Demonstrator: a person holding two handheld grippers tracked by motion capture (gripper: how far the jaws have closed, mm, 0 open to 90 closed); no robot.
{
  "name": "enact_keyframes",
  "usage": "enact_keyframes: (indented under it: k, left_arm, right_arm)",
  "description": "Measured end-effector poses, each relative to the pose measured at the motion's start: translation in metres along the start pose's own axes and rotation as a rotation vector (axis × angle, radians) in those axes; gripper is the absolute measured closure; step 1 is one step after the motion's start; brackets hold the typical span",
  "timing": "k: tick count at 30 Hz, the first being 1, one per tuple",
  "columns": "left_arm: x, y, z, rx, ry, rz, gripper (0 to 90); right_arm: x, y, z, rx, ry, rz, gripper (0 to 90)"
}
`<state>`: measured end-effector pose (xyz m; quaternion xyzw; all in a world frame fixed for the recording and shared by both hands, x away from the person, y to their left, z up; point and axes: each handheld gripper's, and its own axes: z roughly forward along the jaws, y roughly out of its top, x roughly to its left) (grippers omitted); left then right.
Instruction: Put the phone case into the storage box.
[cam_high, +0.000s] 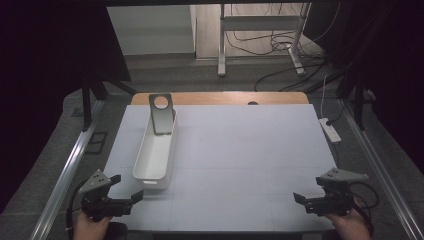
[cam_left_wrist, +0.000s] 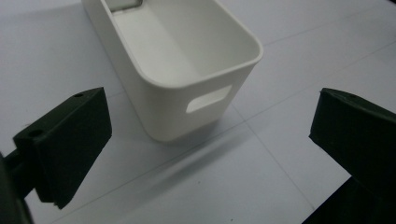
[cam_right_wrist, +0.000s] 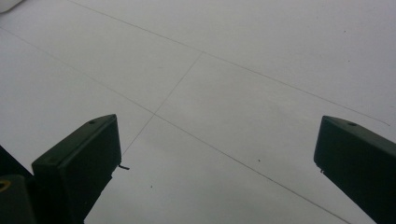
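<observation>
A long white bin (cam_high: 154, 152) lies lengthwise on the left half of the white table (cam_high: 240, 150). A dark flat plate with a round hole (cam_high: 161, 113) leans upright in the bin's far end. My left gripper (cam_high: 126, 187) hovers open near the table's front left corner, just short of the bin's near end. In the left gripper view the bin's near wall with its handle slot (cam_left_wrist: 208, 98) sits between the wide-apart jaws. My right gripper (cam_high: 300, 192) is open at the front right over bare table (cam_right_wrist: 210, 93), nothing between its jaws.
A white power strip (cam_high: 329, 129) lies at the table's right edge. A wooden strip (cam_high: 220, 98) borders the far edge. Metal rails (cam_high: 67, 170) run along both sides. Cables and a metal stand (cam_high: 260, 35) are on the floor beyond.
</observation>
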<state>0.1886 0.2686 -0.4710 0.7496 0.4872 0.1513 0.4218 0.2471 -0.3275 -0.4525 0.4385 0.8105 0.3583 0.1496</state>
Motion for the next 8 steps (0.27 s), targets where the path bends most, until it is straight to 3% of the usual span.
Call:
enact_keyframes:
  k: [8]
  left_arm:
    - [-0.0016,0.0013,0.0034,0.028,0.017,0.000,0.0]
  right_arm:
    - [-0.0002,-0.0001,0.0001,0.003,0.003,-0.001,0.5]
